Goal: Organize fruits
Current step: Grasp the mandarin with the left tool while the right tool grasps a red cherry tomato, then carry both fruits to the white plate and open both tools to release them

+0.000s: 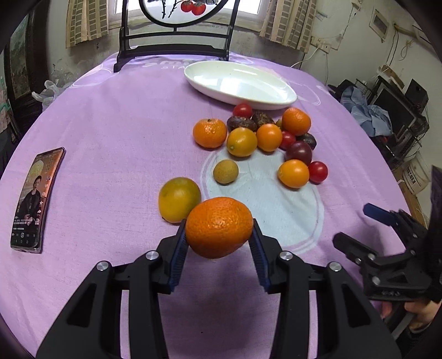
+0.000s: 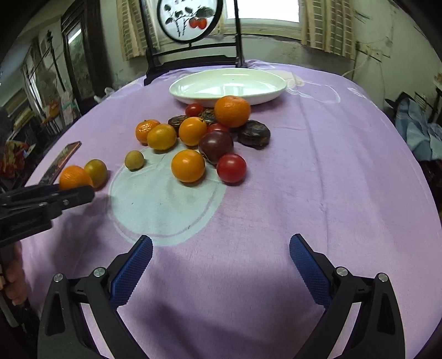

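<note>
Orange (image 1: 218,227) clamped in L gripper (image 1: 218,234).

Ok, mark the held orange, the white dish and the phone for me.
held orange (image 1: 218,226), left wrist view, front peel.
white dish (image 1: 276,102), left wrist view, near rim.
phone (image 1: 33,198), left wrist view, screen centre.

Behind the desk (image 1: 110,132), draped in a purple cloth, stands a dark wooden stand (image 2: 190,59) bearing a round painted screen (image 2: 189,20) with red fruit. Behind the stand, a bright window (image 2: 262,11) is flanked by checked curtains (image 1: 290,24). Right of the stand, cables (image 1: 397,47) trail down a stained wall.
</note>
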Available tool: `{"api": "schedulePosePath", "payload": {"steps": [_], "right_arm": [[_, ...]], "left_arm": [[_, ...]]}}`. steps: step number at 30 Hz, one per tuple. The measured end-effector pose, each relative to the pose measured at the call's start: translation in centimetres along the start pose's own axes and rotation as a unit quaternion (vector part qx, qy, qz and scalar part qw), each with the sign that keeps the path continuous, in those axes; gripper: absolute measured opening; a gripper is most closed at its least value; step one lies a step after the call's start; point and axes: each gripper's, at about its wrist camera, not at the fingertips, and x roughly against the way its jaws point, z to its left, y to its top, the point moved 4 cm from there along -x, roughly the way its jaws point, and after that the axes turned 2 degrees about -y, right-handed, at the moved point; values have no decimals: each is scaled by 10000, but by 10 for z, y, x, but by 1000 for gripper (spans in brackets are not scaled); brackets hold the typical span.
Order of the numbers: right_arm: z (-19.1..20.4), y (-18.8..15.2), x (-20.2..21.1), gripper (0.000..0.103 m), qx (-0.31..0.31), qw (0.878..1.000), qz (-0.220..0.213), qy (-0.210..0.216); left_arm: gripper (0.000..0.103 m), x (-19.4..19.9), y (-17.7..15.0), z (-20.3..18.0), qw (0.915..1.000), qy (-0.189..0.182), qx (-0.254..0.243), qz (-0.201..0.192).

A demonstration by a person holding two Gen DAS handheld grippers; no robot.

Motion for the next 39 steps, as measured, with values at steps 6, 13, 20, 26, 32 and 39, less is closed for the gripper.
{"api": "schedulePosePath", "payload": {"steps": [6, 13, 20, 26, 32, 39], "right_arm": [[-6, 23, -27, 78, 230, 9993, 277, -67], [-14, 43, -50, 55, 368, 9984, 388, -177], [-13, 58, -60, 39, 413, 9984, 359, -111], [-12, 58, -54, 30, 383, 9989, 254, 4], [-15, 57, -24, 29, 395, 9992, -44, 43], [-25, 92, 7, 29, 433, 9975, -527, 173]], "left_arm": [[42, 2, 1, 5, 9999, -109, -4, -50], [42, -2, 7, 10, 9998, -168, -13, -78], [42, -6, 11, 9, 9998, -172, -46, -81], [42, -8, 16, 6, 9998, -98, -158, -117], [42, -7, 20, 9, 9998, -69, -181, -100], [42, 1, 65, -4, 9981, -143, -533, -286]]}}
